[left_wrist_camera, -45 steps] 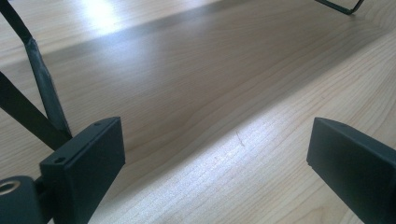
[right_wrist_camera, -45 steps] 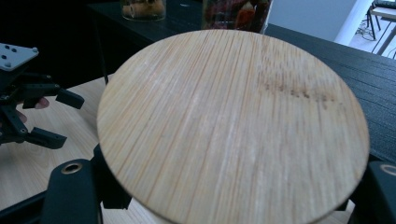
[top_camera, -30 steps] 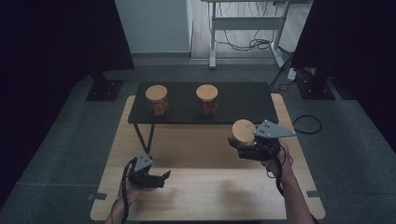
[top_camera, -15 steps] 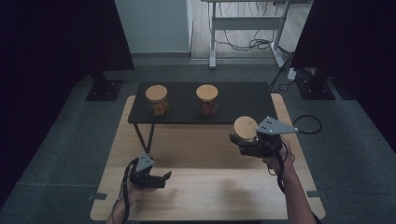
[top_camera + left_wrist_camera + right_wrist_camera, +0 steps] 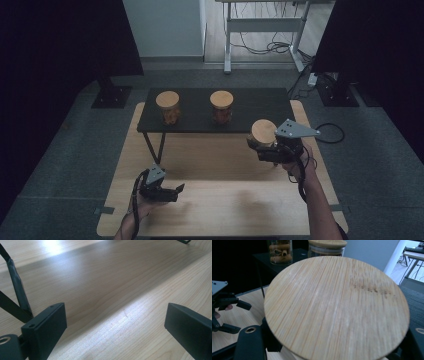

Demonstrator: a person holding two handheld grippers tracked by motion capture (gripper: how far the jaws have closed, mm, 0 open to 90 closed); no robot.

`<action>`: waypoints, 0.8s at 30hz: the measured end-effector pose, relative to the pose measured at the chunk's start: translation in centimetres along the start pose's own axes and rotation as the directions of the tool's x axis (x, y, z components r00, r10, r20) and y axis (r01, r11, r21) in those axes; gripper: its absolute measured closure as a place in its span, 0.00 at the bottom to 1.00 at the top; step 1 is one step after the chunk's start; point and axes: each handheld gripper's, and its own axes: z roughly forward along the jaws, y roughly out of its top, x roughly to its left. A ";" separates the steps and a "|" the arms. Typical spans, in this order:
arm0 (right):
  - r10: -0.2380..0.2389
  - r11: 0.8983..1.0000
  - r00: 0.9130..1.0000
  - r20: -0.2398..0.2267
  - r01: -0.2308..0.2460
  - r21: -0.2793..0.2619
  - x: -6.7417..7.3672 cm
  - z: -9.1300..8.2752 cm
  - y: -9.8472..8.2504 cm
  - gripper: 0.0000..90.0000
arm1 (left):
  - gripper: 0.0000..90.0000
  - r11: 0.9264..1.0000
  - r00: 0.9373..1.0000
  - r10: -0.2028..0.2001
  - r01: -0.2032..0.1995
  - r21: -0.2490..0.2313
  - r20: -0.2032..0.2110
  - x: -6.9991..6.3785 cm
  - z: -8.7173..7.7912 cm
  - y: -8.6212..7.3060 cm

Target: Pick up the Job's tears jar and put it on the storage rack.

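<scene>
Bamboo-lidded jar [image 5: 262, 134] gripped in right gripper [image 5: 256, 145], carried above wooden table [image 5: 210, 160] just short of black shelf [image 5: 260, 107]. Two matching jars, left jar [image 5: 167, 107] and middle jar [image 5: 221, 106], already on shelf; right end free, so likely two of three placed, last one pending. Left gripper [image 5: 176, 192] idle low over tabletop, jaws apart, gripping nothing. Round flat lids, fine straight grain; clear glass bodies; matte shelf on thin metal legs.
</scene>
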 end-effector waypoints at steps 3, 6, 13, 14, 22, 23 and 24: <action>0.004 1.000 1.000 0.003 -0.004 0.001 -0.1 0.2 0.4 0.27 | 0.04 1.000 1.000 -0.001 0.001 0.000 -0.002 0.0 0.0 0.0; 0.005 1.000 1.000 0.003 -0.005 0.002 -0.3 0.5 0.7 0.27 | 0.04 1.000 1.000 -0.004 0.004 -0.005 -0.003 0.1 -0.1 -0.1; 0.005 1.000 1.000 0.000 -0.005 0.003 -0.7 1.0 1.5 0.27 | 0.04 1.000 1.000 -0.002 0.002 0.002 -0.004 0.1 0.0 0.0; 0.007 1.000 1.000 0.001 -0.007 0.003 -0.8 1.1 1.5 0.27 | 0.04 1.000 1.000 0.000 0.000 0.003 -0.003 0.0 0.0 0.1; 0.015 1.000 1.000 0.014 -0.015 0.009 -1.1 1.3 1.9 0.27 | 0.04 1.000 1.000 -0.006 0.006 -0.003 -0.005 0.2 -0.2 0.0; 0.015 1.000 1.000 0.015 -0.015 0.010 -1.2 1.3 2.0 0.27 | 0.04 1.000 1.000 -0.006 0.006 -0.004 -0.006 0.2 -0.2 0.0; 0.014 1.000 1.000 0.016 -0.014 0.011 -1.2 1.4 2.1 0.27 | 0.04 1.000 1.000 -0.006 0.006 -0.005 -0.006 0.2 -0.2 0.0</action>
